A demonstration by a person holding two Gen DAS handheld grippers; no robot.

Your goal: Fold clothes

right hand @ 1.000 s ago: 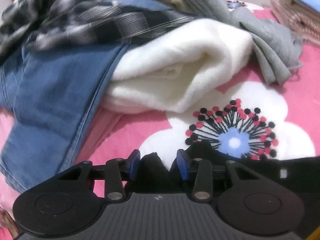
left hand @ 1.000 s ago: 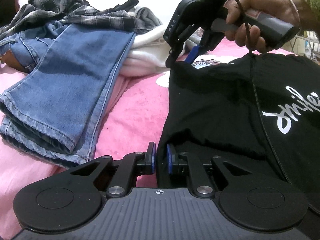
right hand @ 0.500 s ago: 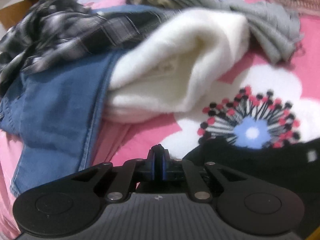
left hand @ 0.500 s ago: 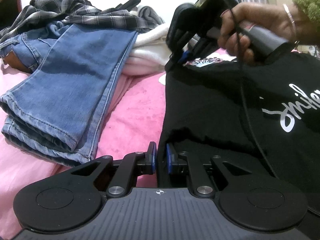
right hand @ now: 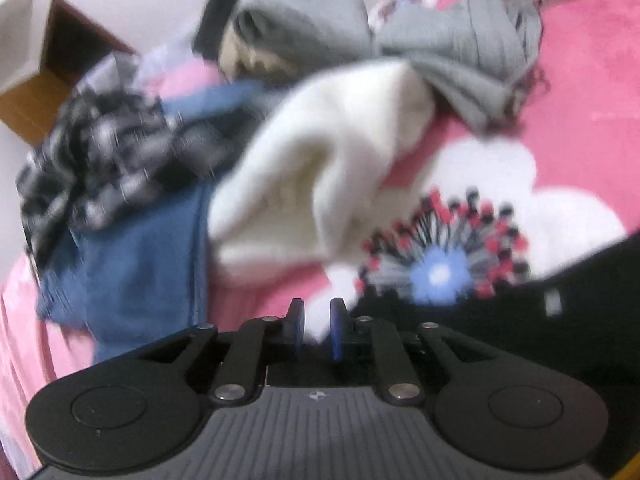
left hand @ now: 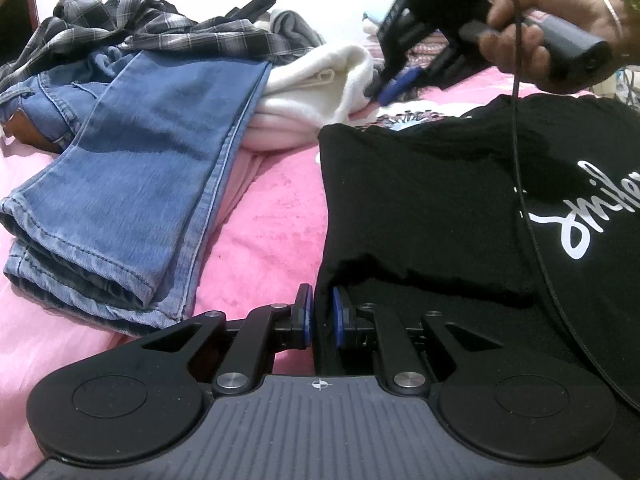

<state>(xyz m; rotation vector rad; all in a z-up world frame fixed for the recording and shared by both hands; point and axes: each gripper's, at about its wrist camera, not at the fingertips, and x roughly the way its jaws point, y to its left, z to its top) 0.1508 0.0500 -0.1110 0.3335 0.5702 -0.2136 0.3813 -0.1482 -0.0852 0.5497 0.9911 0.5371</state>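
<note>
Only the left tool (left hand: pixel 319 316) view shows the black shirt's (left hand: pixel 420 200) lettering.

A pink floral bedspread (left hand: pixel 276 216) underlies everything.

R gripper (right hand: pixel 317 322) low centre, jaws opening, nothing between the pads, only white of the bedspread (right hand: pixel 580 92) print behind the gap. Black T-shirt (right hand: pixel 520 320) lies just right of the fingers, toward the bed's near right edge. White fleece (right hand: pixel 320 168) mid-bed, jeans (right hand: pixel 140 264) touching its left side, plaid shirt (right hand: pixel 100 160) on top of the jeans. Grey garments (right hand: pixel 460 52) toward far edge. View blurred.
</note>
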